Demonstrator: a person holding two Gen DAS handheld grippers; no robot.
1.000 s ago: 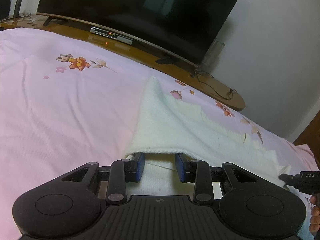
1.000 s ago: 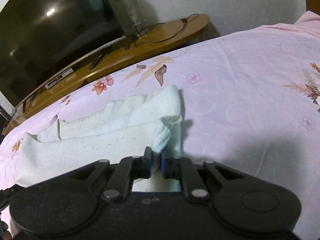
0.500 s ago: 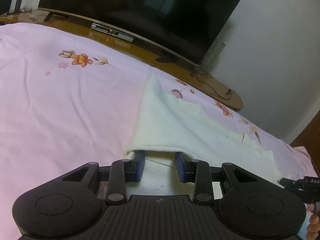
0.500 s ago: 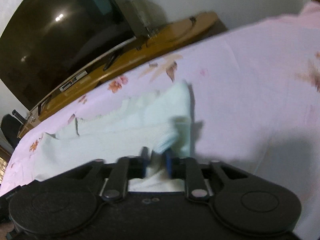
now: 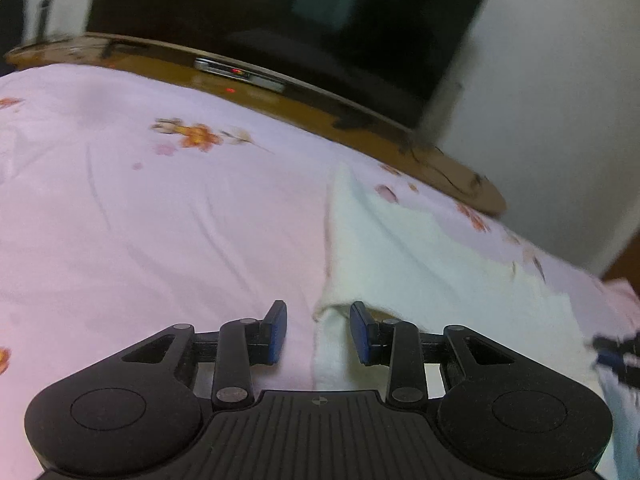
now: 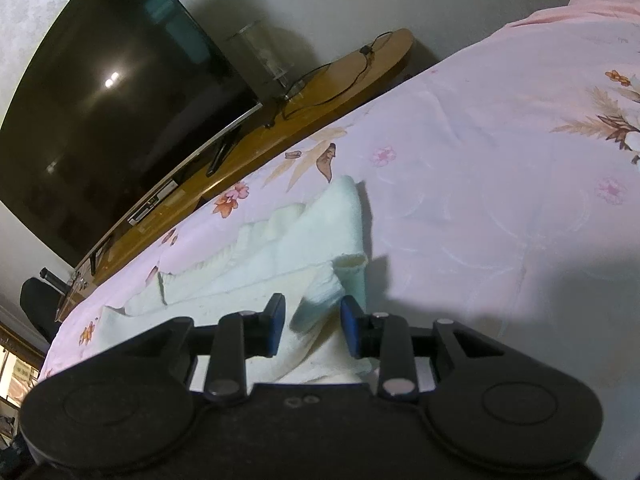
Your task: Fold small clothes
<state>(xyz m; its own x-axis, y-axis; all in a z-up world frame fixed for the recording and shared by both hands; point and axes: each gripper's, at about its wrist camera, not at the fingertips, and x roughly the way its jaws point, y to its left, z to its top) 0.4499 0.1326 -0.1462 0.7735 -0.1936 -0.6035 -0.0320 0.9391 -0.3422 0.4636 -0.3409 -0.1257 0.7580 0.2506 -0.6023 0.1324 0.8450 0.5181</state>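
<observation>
A small cream-white knit garment [image 5: 420,264] lies folded over on the pink flowered bedsheet [image 5: 160,220]. My left gripper [image 5: 318,332] is open, its blue pads apart; the garment's near left corner lies between them, against the right pad. In the right wrist view the same garment [image 6: 288,248] lies in front of my right gripper [image 6: 312,326], which is open with a loose fold of the garment's right corner sitting between the pads. The right gripper's tip shows blurred at the far right of the left wrist view [image 5: 616,350].
A long wooden TV bench [image 6: 320,92] runs along the bed's far side with a large dark television [image 6: 100,92], a set-top box [image 5: 240,74], a clear vase [image 6: 264,56] and a cable. A white wall stands behind. A dark chair [image 6: 38,304] is far left.
Both grippers have opened: the right let go of the garment's corner, and the left's pads widened and shifted left, out from under the garment's edge. The garment now rests on the sheet.
</observation>
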